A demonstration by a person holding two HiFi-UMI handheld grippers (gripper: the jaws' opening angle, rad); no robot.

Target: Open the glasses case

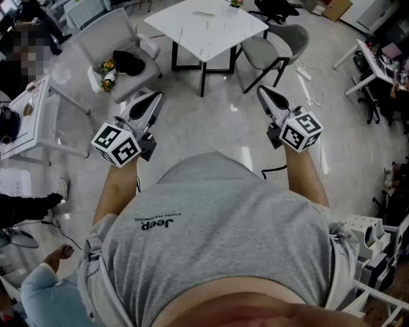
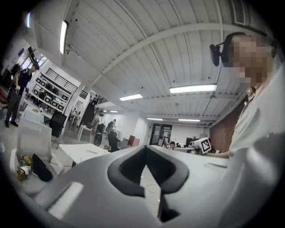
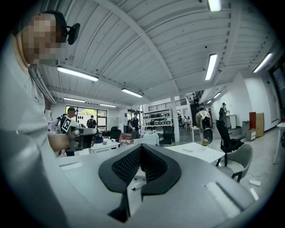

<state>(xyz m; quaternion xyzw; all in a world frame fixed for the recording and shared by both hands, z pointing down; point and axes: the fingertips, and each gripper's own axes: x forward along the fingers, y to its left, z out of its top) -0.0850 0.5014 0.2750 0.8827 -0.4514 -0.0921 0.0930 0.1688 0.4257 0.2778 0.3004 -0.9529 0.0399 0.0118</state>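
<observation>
I stand on a glossy floor with both grippers held level in front of my chest, apart from each other. My left gripper point(image 1: 152, 96) point(image 2: 145, 147) is shut with nothing between its jaws. My right gripper point(image 1: 263, 91) point(image 3: 141, 145) has its jaw tips together and is also empty. Both point toward a white square table point(image 1: 192, 32) a few steps ahead. A thin flat object point(image 1: 204, 13) lies on that table, too small to identify. I cannot make out a glasses case in any view.
A grey chair point(image 1: 115, 38) to the left of the table carries a black item point(image 1: 128, 62) and some flowers point(image 1: 107, 69). Another grey chair point(image 1: 281, 41) stands to the right of the table. A white desk point(image 1: 29, 115) is at far left, and cables point(image 1: 316, 96) lie on the floor.
</observation>
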